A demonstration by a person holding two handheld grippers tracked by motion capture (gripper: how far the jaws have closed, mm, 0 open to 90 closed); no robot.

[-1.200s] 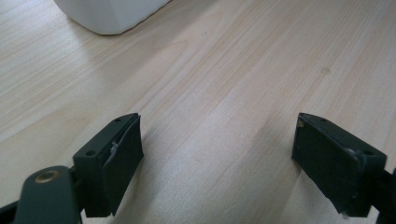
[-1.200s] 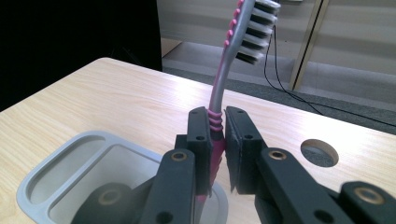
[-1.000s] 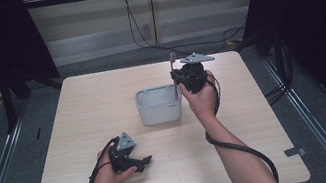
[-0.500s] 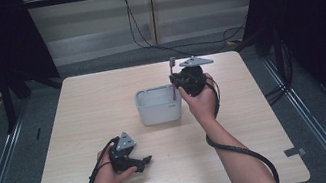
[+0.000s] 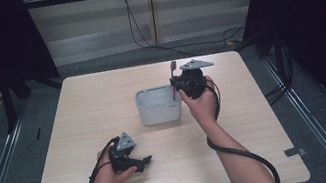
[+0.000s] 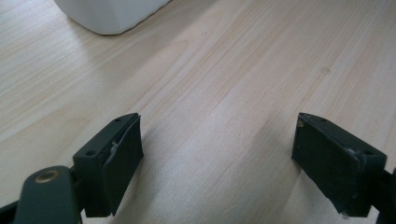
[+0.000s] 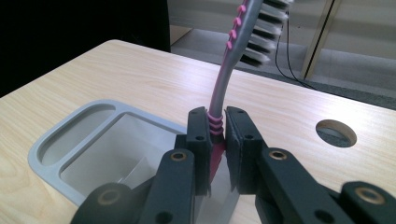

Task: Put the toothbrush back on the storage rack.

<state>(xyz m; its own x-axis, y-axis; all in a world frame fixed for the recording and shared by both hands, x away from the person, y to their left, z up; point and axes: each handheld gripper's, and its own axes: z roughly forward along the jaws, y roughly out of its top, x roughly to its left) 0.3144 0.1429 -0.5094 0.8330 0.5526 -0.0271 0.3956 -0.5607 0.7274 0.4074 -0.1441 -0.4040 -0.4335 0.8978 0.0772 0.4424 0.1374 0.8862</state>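
Table: a pale wood-grain table [image 5: 103, 112] with rounded corners; bits of tape sit near its front corners, and the right gripper view shows a round hole [image 7: 336, 132] through the top.
Room: grey floor around the table, dark drapes at both sides, a light panelled wall at the back with black cables [image 5: 150, 28] hanging down and trailing over the floor.
Bin: a grey rectangular bin [image 5: 144, 117] near the middle of the table; the right gripper view shows a shallow tray section [image 7: 74, 140] along one end of its rim beside the deeper well.
Toothbrush: a grey and pink toothbrush [image 7: 233, 60] stands nearly upright over the bin's right end, bristle head at the top, lower handle down inside the bin's well. From the high view it is a thin stick [image 5: 172, 72]; the colour there is hard to judge.
Right gripper: the right gripper [image 7: 217, 140] has its jaws pinched on the toothbrush's ribbed pink neck, held at the bin's right edge [image 5: 185, 85].
Left gripper: the left gripper [image 6: 217, 154] rests low on the table near the front left [image 5: 132, 160], jaws spread wide with bare wood between them; a corner of the bin [image 6: 112, 14] shows beyond them.
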